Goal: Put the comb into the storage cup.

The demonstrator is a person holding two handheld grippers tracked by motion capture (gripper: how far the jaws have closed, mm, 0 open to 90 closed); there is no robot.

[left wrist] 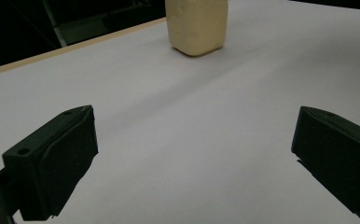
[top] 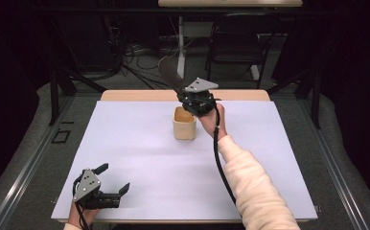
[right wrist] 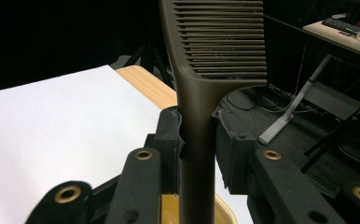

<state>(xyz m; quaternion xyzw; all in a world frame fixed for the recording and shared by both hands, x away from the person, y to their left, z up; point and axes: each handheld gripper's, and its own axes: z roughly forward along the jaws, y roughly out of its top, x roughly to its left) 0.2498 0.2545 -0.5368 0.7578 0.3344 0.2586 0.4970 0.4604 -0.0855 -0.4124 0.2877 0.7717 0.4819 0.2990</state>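
The left gripper (top: 112, 179) rests low at the near left, held by a hand (top: 80, 215) at the bottom edge, its jaws spread wide with nothing between them. The right forearm (top: 250, 182), in a pale sleeve, reaches forward; the right gripper (top: 192, 98) is raised, jaws clamped.

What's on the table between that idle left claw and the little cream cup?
Nothing: in the left gripper view, bare white sheet runs from the open left gripper to the cream container. The high view shows the same stretch.
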